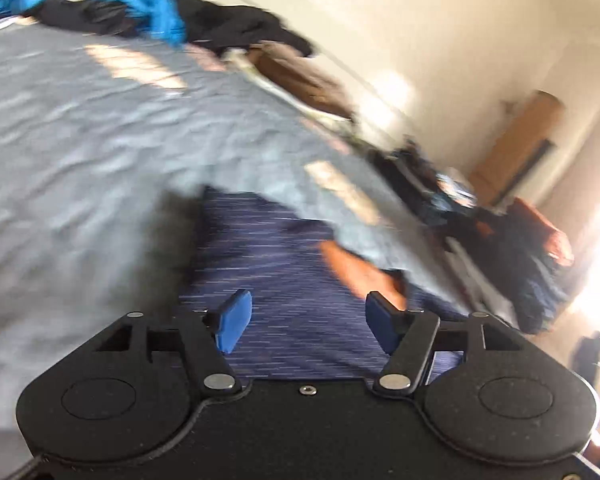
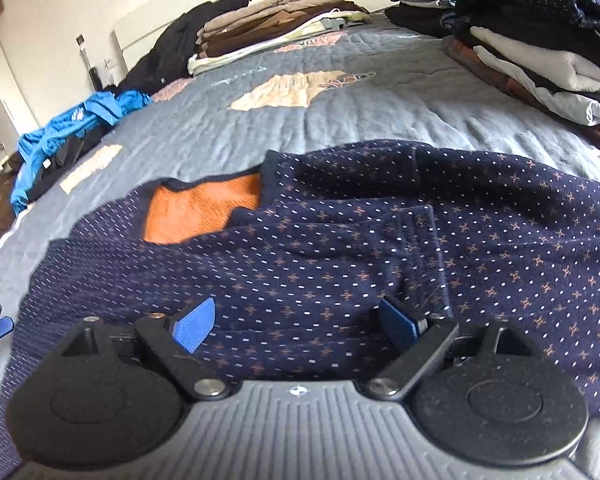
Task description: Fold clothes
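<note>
Blue-padded jaws of the left gripper (image 1: 306, 322) stand apart, empty, above the navy sweater (image 1: 276, 280) on the grey quilt (image 1: 100, 140). Right wrist view: right gripper (image 2: 296, 326) gapes over that sweater (image 2: 340, 240); soft, limp knit, probably best pinched at its hem edge.
</note>
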